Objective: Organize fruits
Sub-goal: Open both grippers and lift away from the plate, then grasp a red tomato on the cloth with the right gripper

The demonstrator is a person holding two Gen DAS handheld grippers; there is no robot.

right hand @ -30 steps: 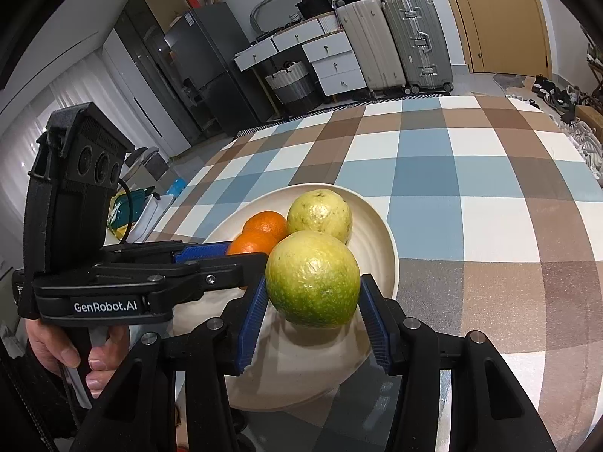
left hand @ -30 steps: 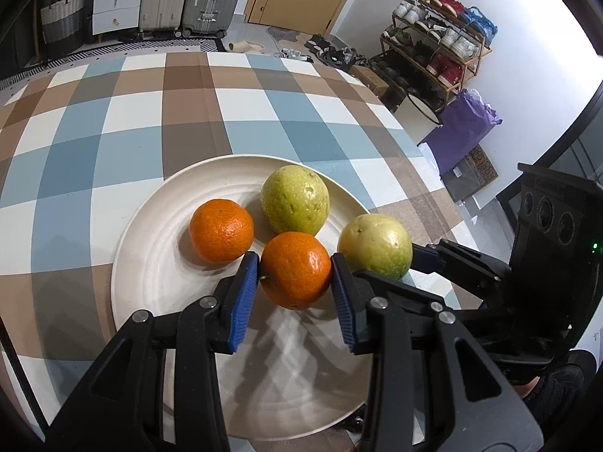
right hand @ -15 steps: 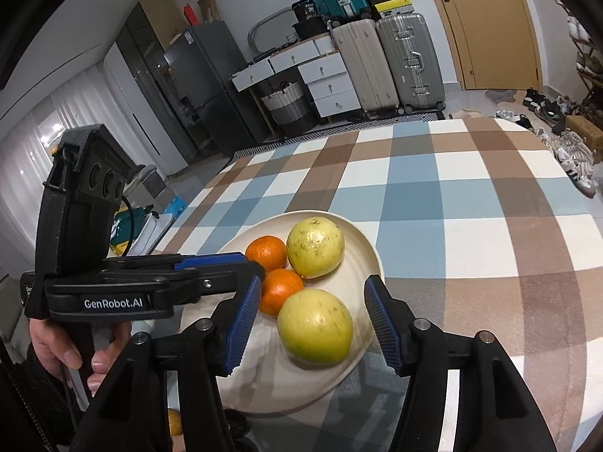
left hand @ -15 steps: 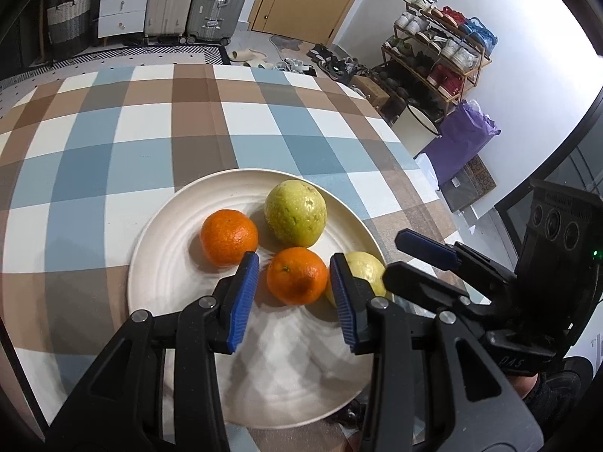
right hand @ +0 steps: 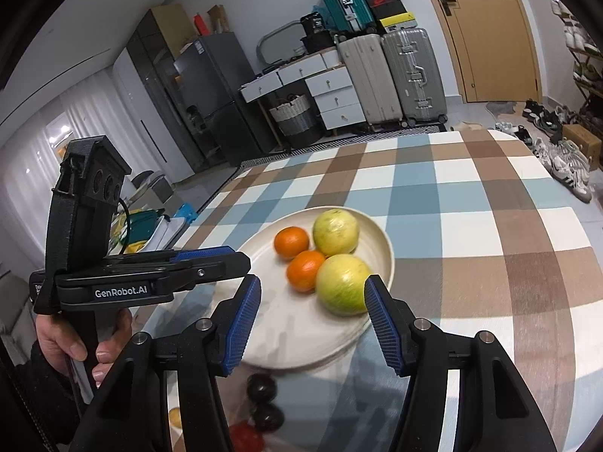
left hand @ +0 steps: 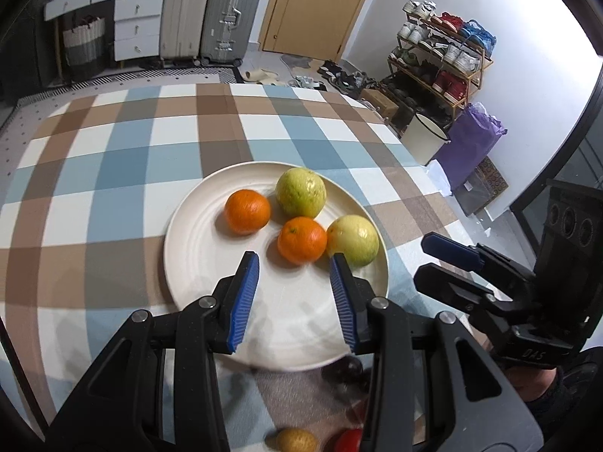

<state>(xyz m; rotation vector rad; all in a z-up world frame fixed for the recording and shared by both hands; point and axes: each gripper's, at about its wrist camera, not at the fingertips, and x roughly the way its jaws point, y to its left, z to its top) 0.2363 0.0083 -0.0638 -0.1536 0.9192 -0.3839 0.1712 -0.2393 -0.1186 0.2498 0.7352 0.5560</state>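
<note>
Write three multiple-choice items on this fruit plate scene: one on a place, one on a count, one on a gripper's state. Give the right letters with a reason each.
1. Where does the plate stand?
A. on a checked tablecloth
B. on the floor
C. on a shelf

2. How many oranges lie on the plate?
A. one
B. two
C. four

3. How is the right gripper?
A. shut on a green fruit
B. shut on an orange
C. open, holding nothing

Answers:
1. A: the checked tablecloth shows all round the plate.
2. B: one orange and a second orange lie beside two yellow-green fruits.
3. C: its jaws have just been opening and stand apart, short of the nearest fruit, nothing between them.
</note>
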